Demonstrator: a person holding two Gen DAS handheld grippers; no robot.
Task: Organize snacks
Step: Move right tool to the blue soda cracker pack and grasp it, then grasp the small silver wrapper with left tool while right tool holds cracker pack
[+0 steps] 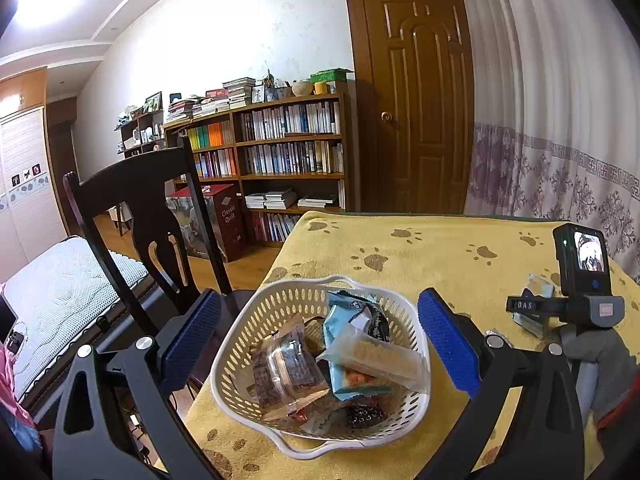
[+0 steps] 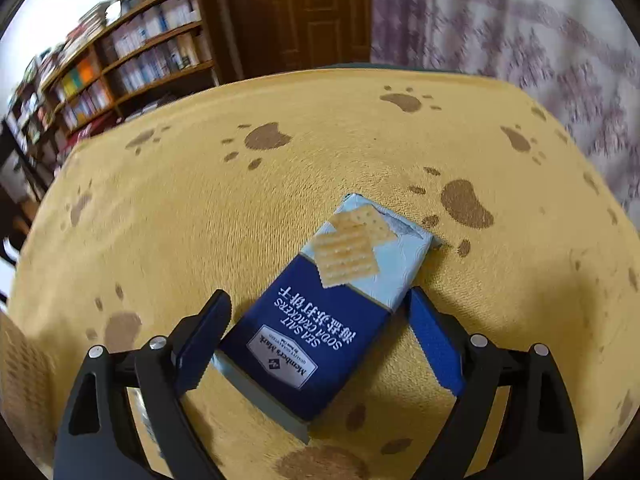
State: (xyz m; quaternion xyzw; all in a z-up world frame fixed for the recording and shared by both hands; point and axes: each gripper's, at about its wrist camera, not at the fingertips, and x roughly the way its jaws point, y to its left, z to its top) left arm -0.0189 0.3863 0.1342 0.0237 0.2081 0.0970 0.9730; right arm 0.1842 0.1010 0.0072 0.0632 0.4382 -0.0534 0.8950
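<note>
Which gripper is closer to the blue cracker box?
Right. The right gripper straddles the cracker box, fingers open. The left gripper is over at the basket.

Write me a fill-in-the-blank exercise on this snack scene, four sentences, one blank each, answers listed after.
1. The white perforated basket sits on a yellow cloth printed with brown ____ prints.
2. The pack between the right gripper fingers reads sea salt soda ____.
3. The left gripper jaws stand ____, one on each side of the basket.
4. Left of the table stands a dark wooden ____.

Answers: paw; crackers; open; chair
</note>
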